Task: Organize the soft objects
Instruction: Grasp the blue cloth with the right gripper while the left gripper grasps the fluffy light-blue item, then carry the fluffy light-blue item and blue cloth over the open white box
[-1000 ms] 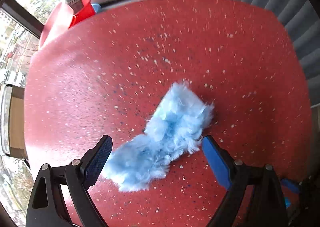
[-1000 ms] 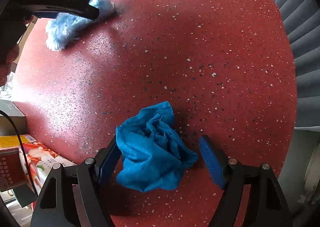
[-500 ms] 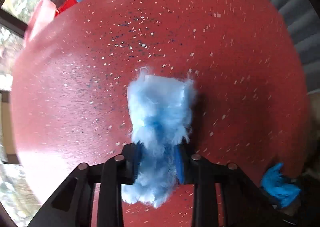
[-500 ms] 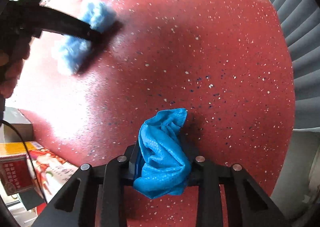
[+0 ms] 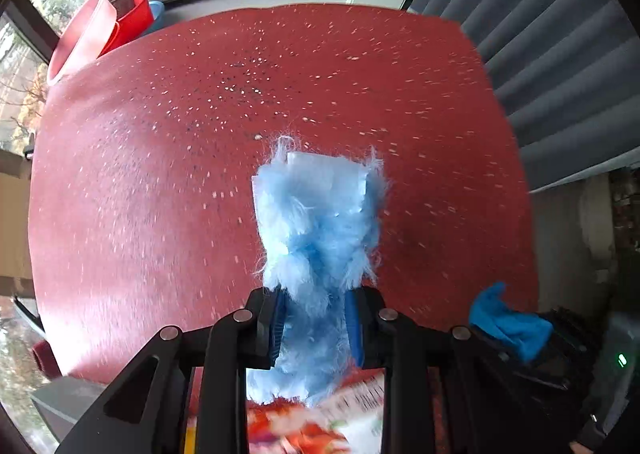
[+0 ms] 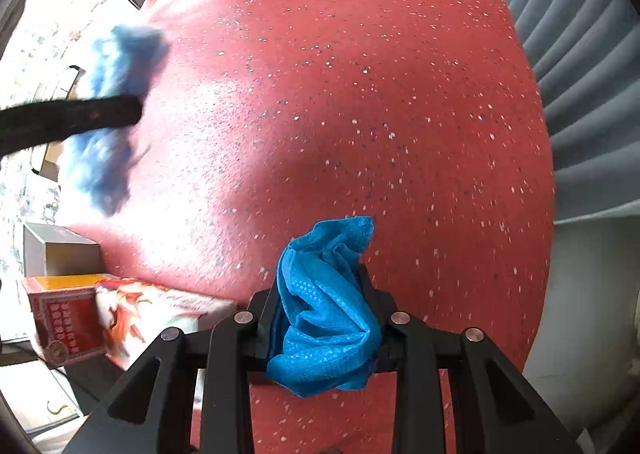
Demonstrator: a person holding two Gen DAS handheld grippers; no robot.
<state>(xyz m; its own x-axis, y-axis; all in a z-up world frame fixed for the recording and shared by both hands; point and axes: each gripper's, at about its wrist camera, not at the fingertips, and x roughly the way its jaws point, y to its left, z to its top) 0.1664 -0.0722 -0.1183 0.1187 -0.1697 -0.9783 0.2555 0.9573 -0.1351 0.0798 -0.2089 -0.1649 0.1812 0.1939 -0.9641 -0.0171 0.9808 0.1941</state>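
left claw (image 5: 316, 324) pinches fluffy blue duster (image 5: 320, 221) – right claw (image 6: 320, 328) pinches blue cloth (image 6: 324, 318), seemingly lifted.

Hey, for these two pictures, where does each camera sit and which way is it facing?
Left wrist: on the left hand-held gripper, looking down its fingers at the fluffy light-blue duster over the red table.
Right wrist: on the right hand-held gripper, looking down at its blue cloth.
Shared: both show the table, the duster and the cloth.

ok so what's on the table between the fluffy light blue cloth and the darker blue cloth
Nothing: in the right wrist view only bare red speckled table lies between the fluffy cloth and the blue cloth.
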